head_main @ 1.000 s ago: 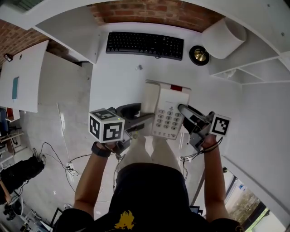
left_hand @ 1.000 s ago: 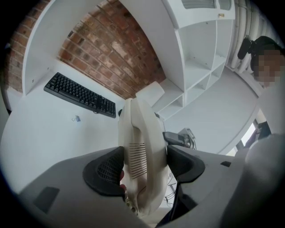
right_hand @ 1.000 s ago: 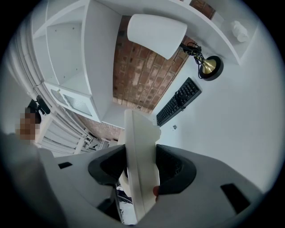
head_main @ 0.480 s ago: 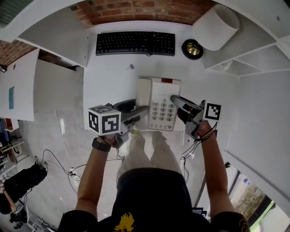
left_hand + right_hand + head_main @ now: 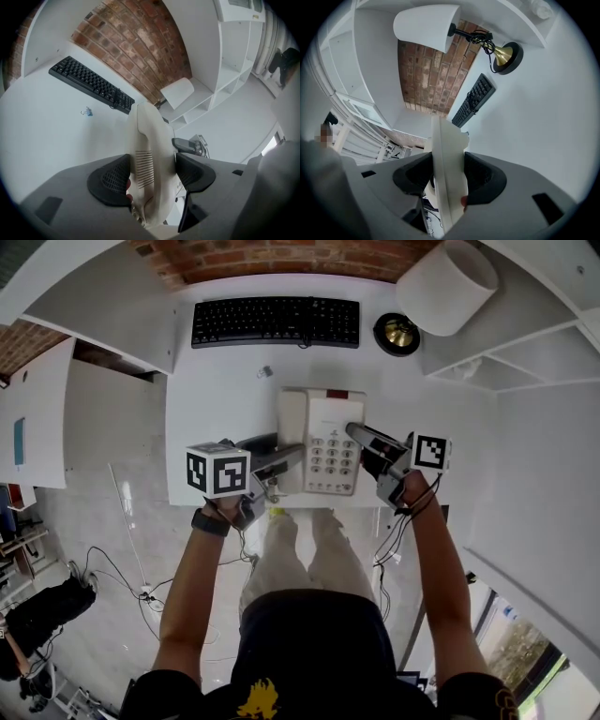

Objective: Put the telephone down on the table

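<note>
A cream telephone [image 5: 323, 442] with a grey keypad and its handset on the left is held between both grippers over the front part of the white table [image 5: 225, 399]. My left gripper [image 5: 289, 457] is shut on the handset side; the left gripper view shows the telephone [image 5: 147, 159] pinched between the black pads of that gripper [image 5: 150, 173]. My right gripper [image 5: 361, 437] is shut on the right edge, and the right gripper view shows the thin edge of the telephone [image 5: 446, 173] clamped in that gripper [image 5: 449, 180]. I cannot tell whether the base touches the table.
A black keyboard [image 5: 275, 322] lies at the back of the table. A desk lamp with a brass base [image 5: 397, 334] and white shade [image 5: 445, 285] stands at the back right. A small binder clip [image 5: 264, 372] lies between keyboard and telephone. White shelves flank both sides.
Both grippers have carried the telephone forward, from past the table's front edge to over the table, closer to the keyboard. Their grip looks the same.
</note>
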{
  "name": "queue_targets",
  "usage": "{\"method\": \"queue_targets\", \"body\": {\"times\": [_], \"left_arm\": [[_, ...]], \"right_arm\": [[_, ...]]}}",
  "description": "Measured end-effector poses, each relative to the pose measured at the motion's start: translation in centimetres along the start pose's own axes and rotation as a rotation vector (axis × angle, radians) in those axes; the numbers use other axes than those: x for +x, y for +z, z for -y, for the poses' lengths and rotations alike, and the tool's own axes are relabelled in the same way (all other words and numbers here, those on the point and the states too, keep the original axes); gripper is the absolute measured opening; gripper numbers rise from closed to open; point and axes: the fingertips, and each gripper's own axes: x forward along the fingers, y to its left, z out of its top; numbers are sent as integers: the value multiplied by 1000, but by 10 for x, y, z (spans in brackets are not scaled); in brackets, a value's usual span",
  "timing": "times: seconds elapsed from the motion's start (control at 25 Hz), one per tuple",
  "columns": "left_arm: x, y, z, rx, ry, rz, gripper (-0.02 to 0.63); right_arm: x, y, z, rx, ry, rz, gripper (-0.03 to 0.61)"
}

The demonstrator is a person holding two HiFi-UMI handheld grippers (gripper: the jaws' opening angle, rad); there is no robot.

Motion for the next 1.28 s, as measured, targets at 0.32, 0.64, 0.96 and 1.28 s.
{"method": "queue_targets", "body": {"times": [0.32,0.64,0.96,1.28], "left_arm": [[14,-7,-20,-32,25,-20,314],[28,-16,-42,-70,44,-33,314],[45,-15,-61,-88,40,-46,313],[58,-21,-71,-97,37,-64,314]], "right_arm": [[8,-2,28,37,5,-17,199],[13,-6,57,63,-3,-22,199],[17,2,82,56,-29,-22,199],[12,-2,104,98,-89,-13,199]]}}
